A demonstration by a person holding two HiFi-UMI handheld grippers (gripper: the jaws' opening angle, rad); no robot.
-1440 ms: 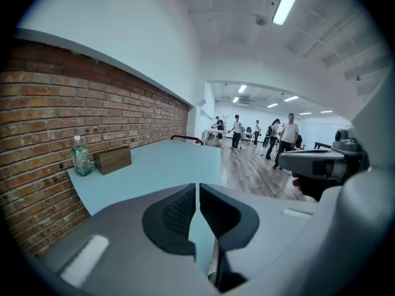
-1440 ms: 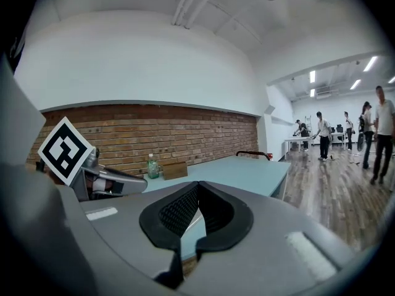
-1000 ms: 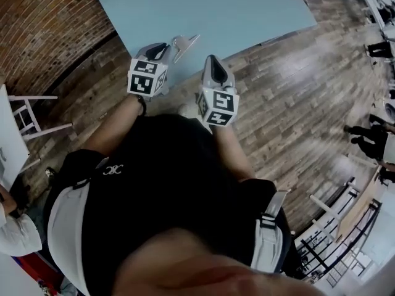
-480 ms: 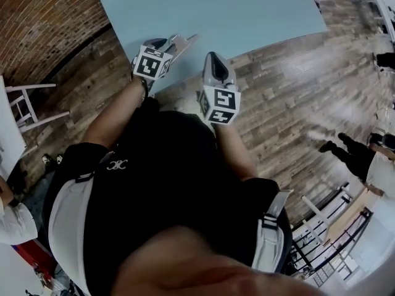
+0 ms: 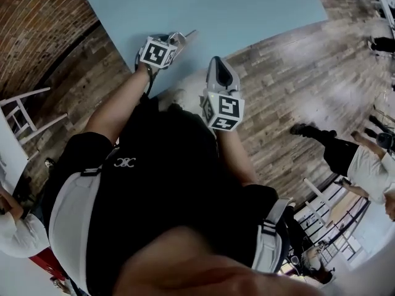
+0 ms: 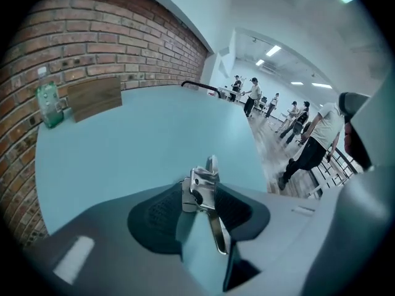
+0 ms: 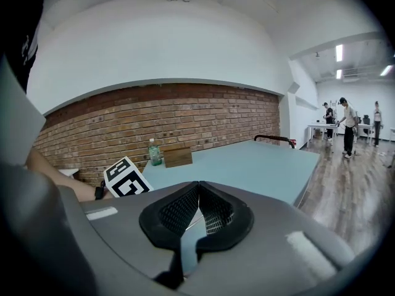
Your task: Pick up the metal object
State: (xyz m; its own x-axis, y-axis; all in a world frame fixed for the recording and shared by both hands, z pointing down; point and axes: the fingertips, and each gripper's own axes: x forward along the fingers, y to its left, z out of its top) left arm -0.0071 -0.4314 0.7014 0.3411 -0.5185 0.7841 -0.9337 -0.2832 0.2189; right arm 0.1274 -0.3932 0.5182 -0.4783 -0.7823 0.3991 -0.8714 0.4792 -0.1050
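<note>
This is a large open work hall, more a lab or studio than a home. A bare red brick wall runs down one side under white plaster, the wood-plank floor stretches far back, and strip lights are set in a white ceiling. A long pale-blue table stands against the brick, with a green bottle and a brown box at its far end, and a white chair stands nearby. Further down the room, several people stand around white tables in the same shared space.
</note>
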